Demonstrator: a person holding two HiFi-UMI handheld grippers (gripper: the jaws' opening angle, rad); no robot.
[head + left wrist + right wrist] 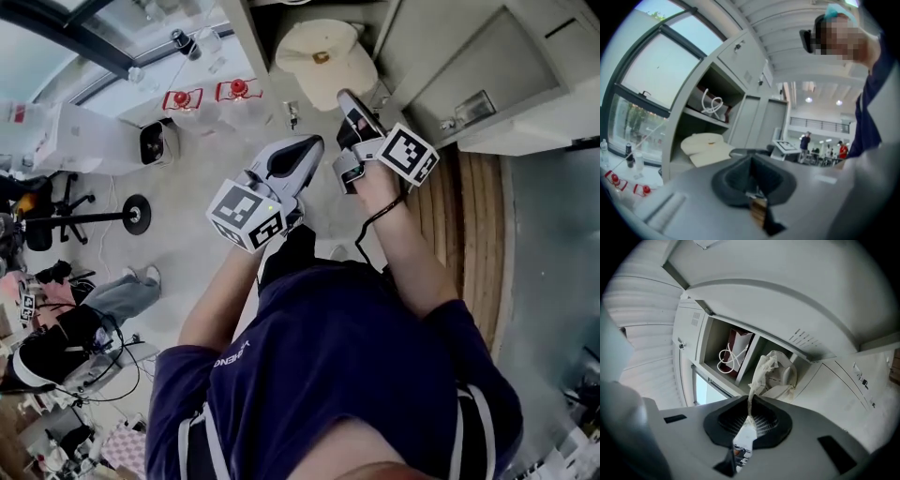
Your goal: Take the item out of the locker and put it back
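**Cap Pinched at the Locker Mouth**

The person's dark blue shirt (pixel 356 375) filled the near view. Ahead stood the tall grey metal locker (pixel 412 42). The soft cream cloth cap (pixel 323 61) lay in its open box, straight ahead of both tongs, and its brim seemed to point out toward the person. The right gripper (pixel 345 97) was nearer and touched it, with its jaws pressed on a thin strip of cloth (pixel 751 394) from the cap. The left gripper (pixel 309 145) hung just behind, jaws together, holding nothing. The white letters (pixel 230 354) on the shirt were too small to read. The cap showed no words.
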